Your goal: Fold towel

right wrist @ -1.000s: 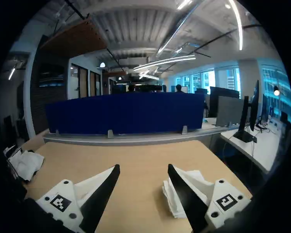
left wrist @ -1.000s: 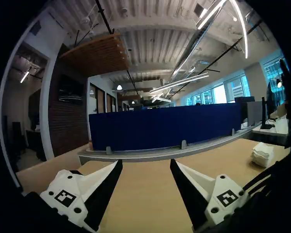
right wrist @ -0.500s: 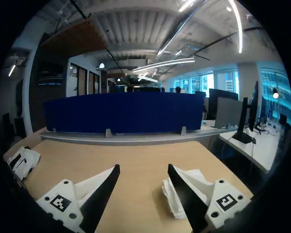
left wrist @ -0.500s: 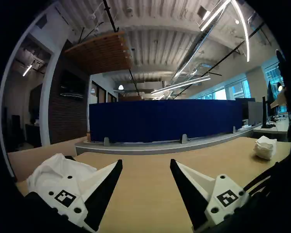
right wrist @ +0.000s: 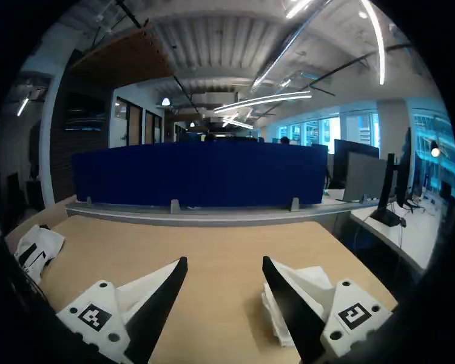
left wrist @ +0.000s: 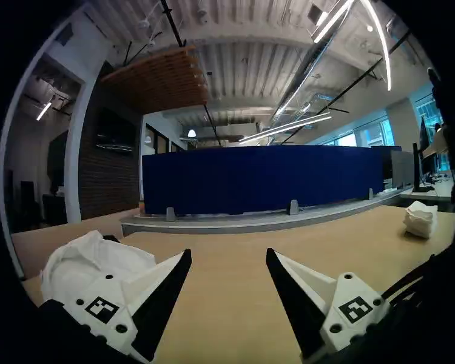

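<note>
Both grippers stand released. The left gripper (left wrist: 227, 252) has its two fingers spread wide over bare wood, and the right gripper (right wrist: 224, 259) is spread the same way, gripping nothing.

From my seat, the biggest thing in either view is the light wooden table (left wrist: 227, 309) that both grippers hover low over. Along its far edge runs a long blue partition (left wrist: 258, 179). Above that, strip lights (left wrist: 349, 15) cross a ribbed ceiling.

The left gripper view gives me what the right one does not: a crumpled white towel (left wrist: 88, 258) lying on the table just behind the left-hand finger, partly hidden by it. Well apart from it, near the table's right end, sits a small folded stack of white towels (left wrist: 420, 219).

The right gripper view brings that folded stack close. It lies on the table right behind the right-hand finger, near the table's edge, with its layered edges showing at (right wrist: 275, 306). This view also shows dark monitors (right wrist: 364, 176) on a neighbouring desk to the right. A white shape with dark marks (right wrist: 36, 250) sits at the table's left end; I cannot tell whether it is cloth or part of the other gripper.

As for writing, each finger carries a square black-and-white marker (left wrist: 102, 308), a coded pattern rather than words.
</note>
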Action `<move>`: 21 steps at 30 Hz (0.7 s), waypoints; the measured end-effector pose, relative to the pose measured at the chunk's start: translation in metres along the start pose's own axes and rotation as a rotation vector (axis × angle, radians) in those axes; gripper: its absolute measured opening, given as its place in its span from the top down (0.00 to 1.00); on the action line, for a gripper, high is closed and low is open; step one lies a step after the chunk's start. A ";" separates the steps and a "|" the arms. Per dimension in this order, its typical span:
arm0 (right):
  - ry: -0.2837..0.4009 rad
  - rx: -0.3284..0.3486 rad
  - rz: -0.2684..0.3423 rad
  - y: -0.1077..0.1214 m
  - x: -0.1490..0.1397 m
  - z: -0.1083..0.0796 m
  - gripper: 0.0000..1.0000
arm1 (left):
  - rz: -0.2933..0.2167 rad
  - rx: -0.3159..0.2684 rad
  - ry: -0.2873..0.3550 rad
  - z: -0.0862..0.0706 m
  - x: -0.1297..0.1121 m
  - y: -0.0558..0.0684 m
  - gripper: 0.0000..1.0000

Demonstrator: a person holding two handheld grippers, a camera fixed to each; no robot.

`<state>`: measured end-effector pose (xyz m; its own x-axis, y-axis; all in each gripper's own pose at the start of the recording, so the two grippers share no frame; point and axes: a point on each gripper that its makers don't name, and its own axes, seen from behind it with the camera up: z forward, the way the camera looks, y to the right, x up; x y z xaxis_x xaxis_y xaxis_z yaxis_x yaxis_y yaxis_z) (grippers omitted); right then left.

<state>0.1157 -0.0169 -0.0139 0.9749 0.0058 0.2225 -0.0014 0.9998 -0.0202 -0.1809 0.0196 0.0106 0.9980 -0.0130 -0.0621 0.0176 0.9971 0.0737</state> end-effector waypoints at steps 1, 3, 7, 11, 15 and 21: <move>-0.002 0.000 0.001 0.000 -0.001 0.000 0.04 | 0.003 0.000 -0.001 0.000 -0.001 0.000 0.09; -0.006 0.000 0.003 0.001 -0.004 0.001 0.04 | 0.008 -0.002 -0.003 -0.001 -0.004 0.000 0.09; -0.011 0.003 0.004 0.002 -0.008 0.002 0.04 | 0.006 -0.005 -0.010 -0.001 -0.009 0.002 0.09; -0.009 0.003 -0.002 0.004 -0.007 0.003 0.04 | -0.014 -0.006 -0.016 0.001 -0.012 0.002 0.09; -0.006 0.010 -0.002 0.004 -0.005 0.004 0.04 | -0.032 0.002 -0.031 0.001 -0.017 -0.002 0.09; 0.005 0.014 0.001 0.008 0.000 0.001 0.04 | -0.044 0.001 -0.041 0.002 -0.019 -0.004 0.09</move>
<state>0.1150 -0.0084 -0.0129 0.9760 0.0068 0.2177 -0.0054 1.0000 -0.0070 -0.2002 0.0162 0.0140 0.9979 -0.0598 -0.0241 0.0614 0.9955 0.0723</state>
